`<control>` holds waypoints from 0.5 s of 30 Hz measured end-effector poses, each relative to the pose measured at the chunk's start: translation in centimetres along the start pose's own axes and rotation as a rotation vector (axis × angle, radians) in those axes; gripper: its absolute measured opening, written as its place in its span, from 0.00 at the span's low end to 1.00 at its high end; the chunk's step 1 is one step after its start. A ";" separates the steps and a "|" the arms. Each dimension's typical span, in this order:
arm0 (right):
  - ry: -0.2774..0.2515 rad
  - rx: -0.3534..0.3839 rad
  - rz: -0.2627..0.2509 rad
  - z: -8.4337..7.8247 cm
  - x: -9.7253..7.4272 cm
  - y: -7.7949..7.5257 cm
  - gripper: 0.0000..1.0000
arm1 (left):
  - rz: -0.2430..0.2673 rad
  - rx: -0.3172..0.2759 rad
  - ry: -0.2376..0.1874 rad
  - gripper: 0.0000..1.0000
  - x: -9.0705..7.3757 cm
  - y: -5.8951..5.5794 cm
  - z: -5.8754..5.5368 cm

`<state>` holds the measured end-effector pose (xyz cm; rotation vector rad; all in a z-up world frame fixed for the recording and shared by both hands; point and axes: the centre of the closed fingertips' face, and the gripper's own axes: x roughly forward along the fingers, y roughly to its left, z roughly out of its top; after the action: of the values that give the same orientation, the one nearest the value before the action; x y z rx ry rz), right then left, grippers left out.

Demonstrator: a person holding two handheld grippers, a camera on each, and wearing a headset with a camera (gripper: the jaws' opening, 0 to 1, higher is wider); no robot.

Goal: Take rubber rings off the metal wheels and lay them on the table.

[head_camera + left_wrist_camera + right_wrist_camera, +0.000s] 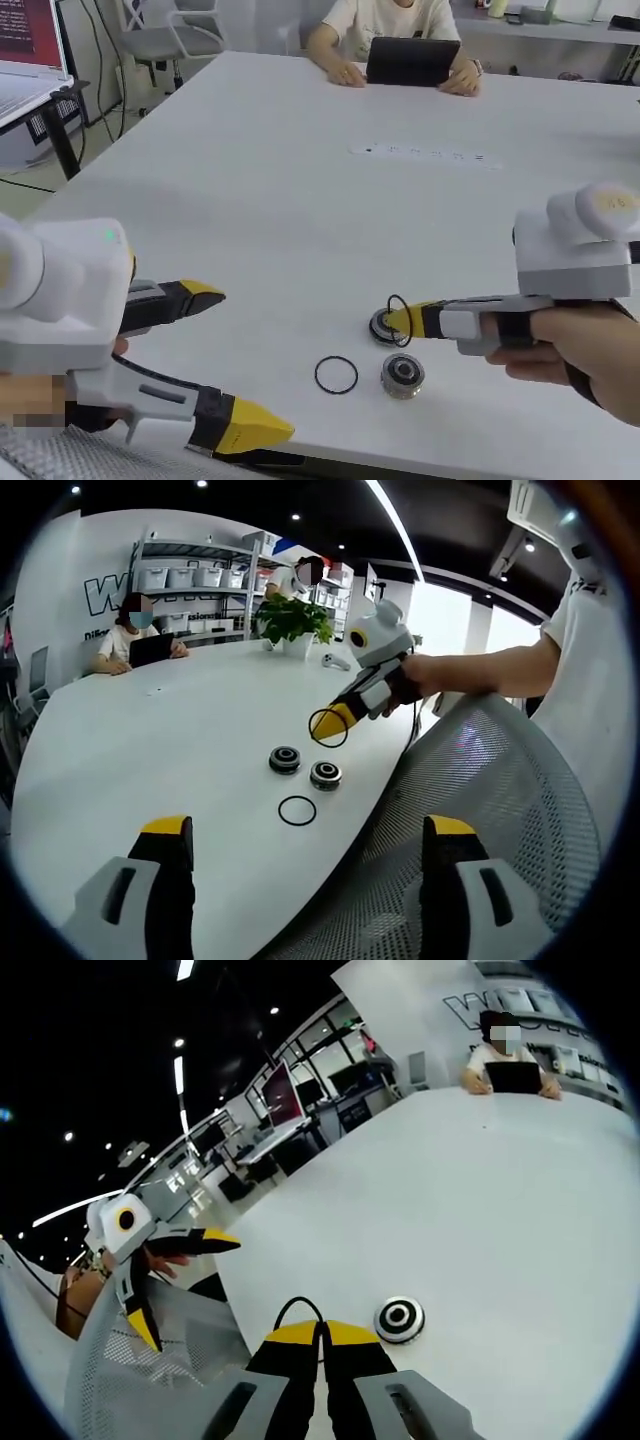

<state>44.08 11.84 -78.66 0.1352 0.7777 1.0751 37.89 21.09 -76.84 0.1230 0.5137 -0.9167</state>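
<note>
My right gripper (396, 321) is shut on a thin black rubber ring (391, 303), which it holds just above one metal wheel (380, 328). A second metal wheel (403, 375) stands close by, nearer the front edge. Left of that wheel a loose black ring (317, 375) lies flat on the white table (260, 200). My left gripper (235, 365) stands open and empty at the lower left, apart from the wheels. In the left gripper view both wheels (285, 760) (325, 774) and the loose ring (279, 811) lie ahead. In the right gripper view the held ring (299, 1301) loops up from my shut jaws beside a wheel (400, 1320).
A person sits at the table's far end behind a black laptop (412, 60). A pale strip with small marks (425, 153) lies mid-table. A grey mesh chair back (470, 780) is near the front edge. A potted plant (293, 620) stands far off on the table.
</note>
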 end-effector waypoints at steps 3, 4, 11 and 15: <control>0.007 -0.006 0.004 -0.2 0.3 0.3 0.00 | -0.002 0.003 0.002 0.93 0.0 0.0 0.0; 0.012 -0.013 0.004 -0.3 0.5 0.4 0.00 | -0.003 0.003 0.002 0.93 0.0 0.0 0.0; 0.025 -0.047 0.005 -0.6 1.2 0.7 0.00 | -0.001 -0.004 0.000 0.93 0.0 0.0 0.0; 0.032 -0.065 -0.007 -0.8 1.6 0.5 0.00 | -0.004 -0.003 0.002 0.93 0.0 0.0 -0.1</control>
<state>43.64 13.22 -79.82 0.0600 0.7701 1.0965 37.84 21.07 -76.89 0.1202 0.5170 -0.9196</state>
